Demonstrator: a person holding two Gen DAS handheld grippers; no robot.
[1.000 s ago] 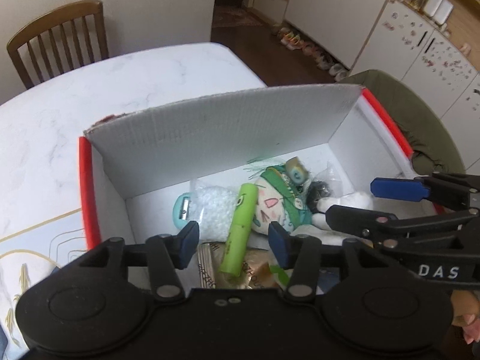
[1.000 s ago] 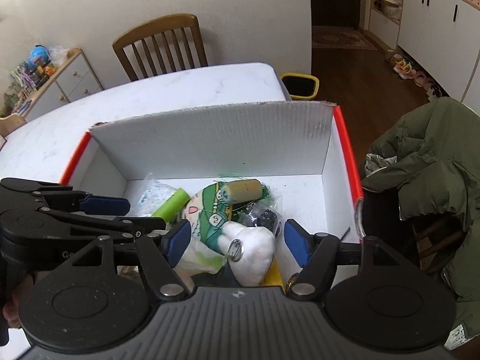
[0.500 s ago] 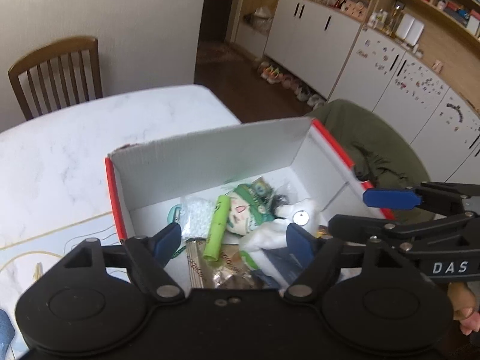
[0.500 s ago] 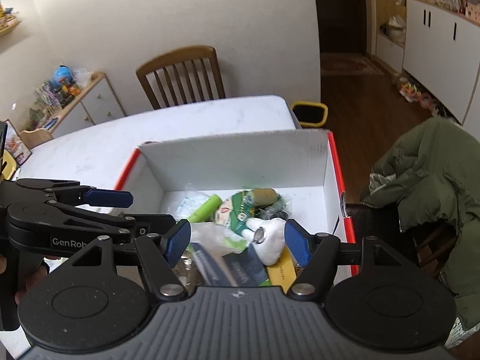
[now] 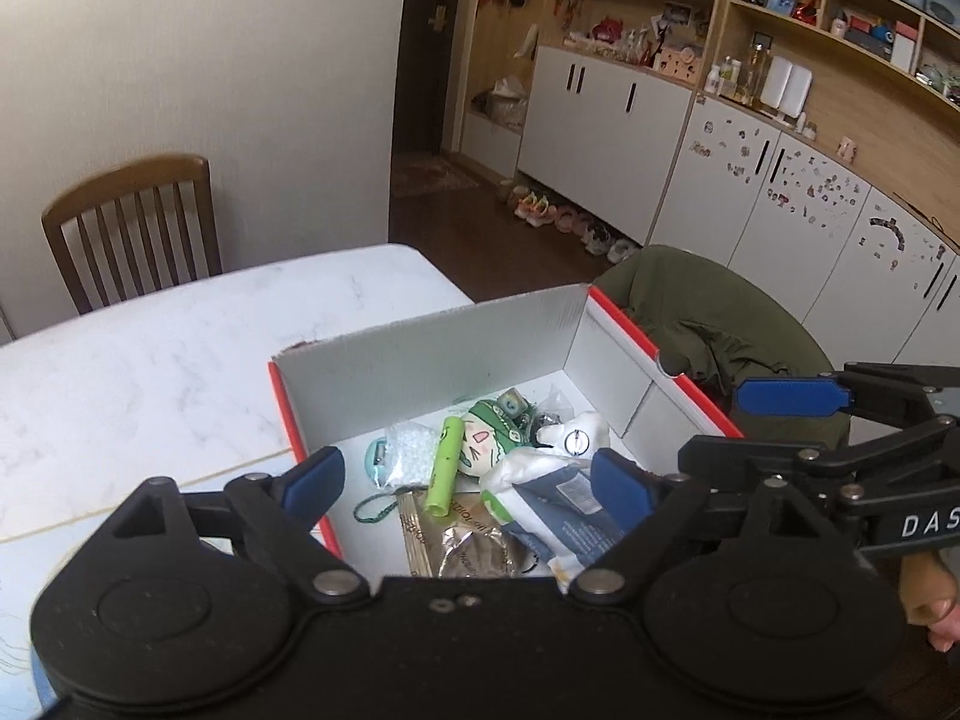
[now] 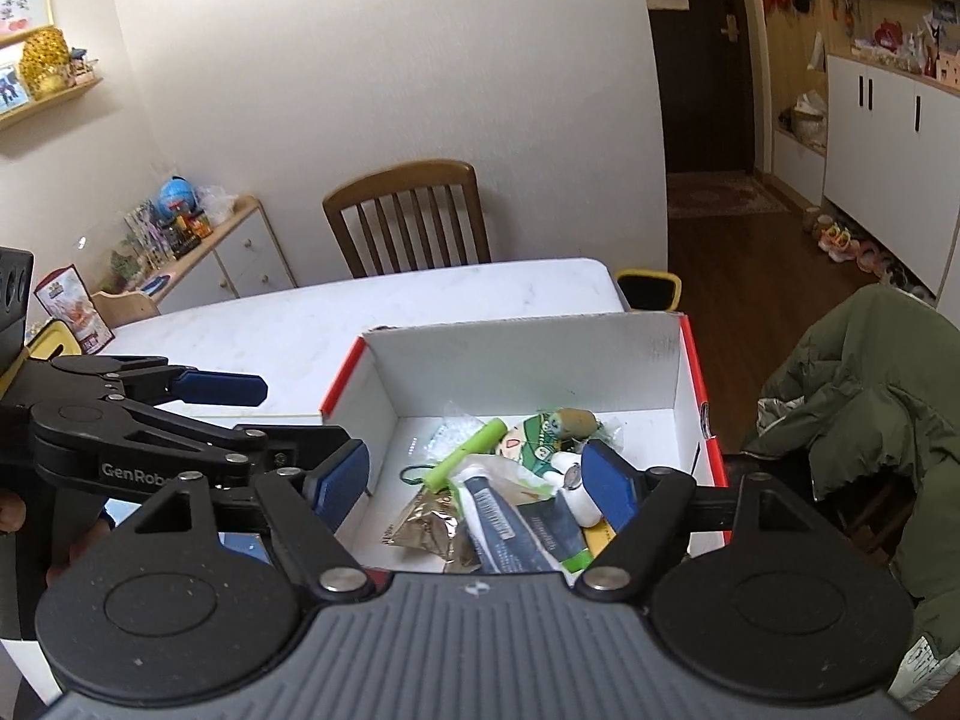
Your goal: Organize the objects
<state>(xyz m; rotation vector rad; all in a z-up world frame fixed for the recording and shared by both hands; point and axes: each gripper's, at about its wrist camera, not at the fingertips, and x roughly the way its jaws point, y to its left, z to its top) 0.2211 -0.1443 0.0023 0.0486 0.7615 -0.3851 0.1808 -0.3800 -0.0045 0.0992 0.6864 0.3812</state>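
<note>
**Both grippers held high over a filled box**

Left to right, with the white corrugated cardboard box with red outer edges [image 5: 420, 354] as landmark:

Left of the box: bare white marble-look table [image 5: 150, 360]; nothing loose seen lying there in either view.

Above the box's near-left corner: left gripper [image 5: 465, 480], blue pads spread wide, nothing between them.

Inside the box, left to right: a round teal gadget [image 5: 377, 459], a clear bag of small white beads [image 5: 409, 450], a lime-green cylindrical tube [image 5: 445, 471], a green-and-cream plush doll [image 5: 486, 438], a white plush toy with a round metal tag [image 5: 570, 438]. Nearer the front wall: a crinkled gold foil packet [image 5: 474, 546] and a blue-grey pouch [image 5: 564, 498], overlapping.

Above the box's near-right corner: right gripper [image 6: 480, 471], pads likewise apart and empty.

Right of the box: an olive-green jacket draped over a chair [image 6: 864, 396].

Judgement: items already lie gathered in the box, grippers clear of it. Fits equally a sorting close to done and a pile waiting to be taken out; not settled by these views.

For any reach into the box: straight down from above, clear of the tall back wall. Rigid tube best clamped across its middle. Foil packet and pouch likely to slide or drag neighbours, so best pinched at a free edge. Plush soft, forgiving of a deep bite.
</note>
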